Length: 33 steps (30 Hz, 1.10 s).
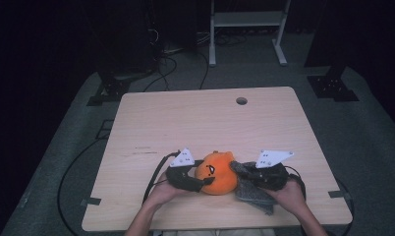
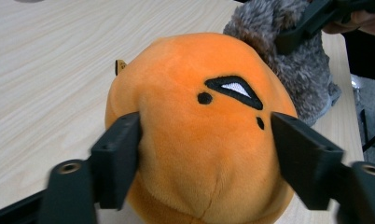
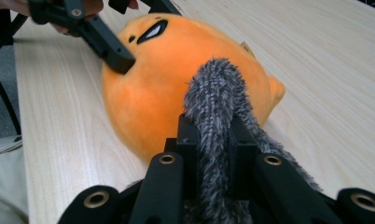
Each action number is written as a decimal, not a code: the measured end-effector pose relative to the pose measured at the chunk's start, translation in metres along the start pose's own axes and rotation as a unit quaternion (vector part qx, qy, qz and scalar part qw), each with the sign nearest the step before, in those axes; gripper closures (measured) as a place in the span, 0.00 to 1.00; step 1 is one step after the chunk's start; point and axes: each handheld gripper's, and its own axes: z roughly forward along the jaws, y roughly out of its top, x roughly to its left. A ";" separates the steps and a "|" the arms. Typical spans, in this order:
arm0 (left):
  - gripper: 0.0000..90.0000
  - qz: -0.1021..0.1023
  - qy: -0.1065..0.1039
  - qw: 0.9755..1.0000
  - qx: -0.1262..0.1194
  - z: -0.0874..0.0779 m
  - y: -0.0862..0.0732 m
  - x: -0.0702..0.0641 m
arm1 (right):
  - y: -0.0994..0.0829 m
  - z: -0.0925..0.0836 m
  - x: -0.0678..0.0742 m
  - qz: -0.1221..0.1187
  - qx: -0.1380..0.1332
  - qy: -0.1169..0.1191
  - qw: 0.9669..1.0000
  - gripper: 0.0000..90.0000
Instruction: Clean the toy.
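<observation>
An orange plush toy (image 1: 217, 173) with a stitched black eye lies on the wooden table (image 1: 195, 123) near its front edge. My left gripper (image 2: 206, 140) comes at it from the left, with one jaw on each flank pressing into the soft body (image 2: 199, 84). A grey furry cloth (image 1: 252, 194) lies against the toy's right side. My right gripper (image 3: 212, 130) is shut on a fold of that cloth (image 3: 213, 88), which stands up between its jaws just in front of the toy (image 3: 157, 93).
A round cable hole (image 1: 241, 101) sits near the table's far edge. Black cables (image 1: 158, 172) trail off the table's left front. A white metal stand (image 1: 247, 19) and dark equipment feet stand on the grey floor behind.
</observation>
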 end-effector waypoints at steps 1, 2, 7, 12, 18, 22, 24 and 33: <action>0.23 -0.009 0.000 1.000 0.000 0.000 0.000 0.001 | -0.001 0.003 0.000 0.004 0.005 0.002 1.000 0.87; 0.22 -0.016 -0.003 1.000 0.000 0.000 -0.001 0.003 | -0.003 0.005 -0.001 0.004 0.008 0.004 1.000 0.87; 0.31 0.011 -0.003 1.000 0.000 -0.002 0.000 -0.001 | -0.015 0.003 -0.010 0.023 0.035 0.007 0.999 0.87; 0.36 0.053 -0.019 0.998 0.013 -0.002 0.002 -0.005 | -0.006 -0.002 -0.007 0.023 -0.008 0.019 1.000 0.86; 0.18 0.008 -0.017 1.000 0.013 0.002 0.000 -0.001 | -0.013 0.010 -0.009 0.031 0.016 0.020 0.999 0.86; 0.29 0.042 -0.003 0.999 0.018 0.006 0.001 -0.011 | -0.019 0.005 -0.010 0.033 0.035 0.009 0.999 0.86; 0.33 0.058 0.000 0.998 0.020 0.004 0.002 -0.012 | -0.012 0.000 -0.005 0.022 0.004 0.015 1.000 0.86; 0.43 0.075 -0.007 0.997 -0.003 -0.007 0.010 -0.014 | -0.002 0.005 0.006 -0.018 0.015 0.000 1.000 0.87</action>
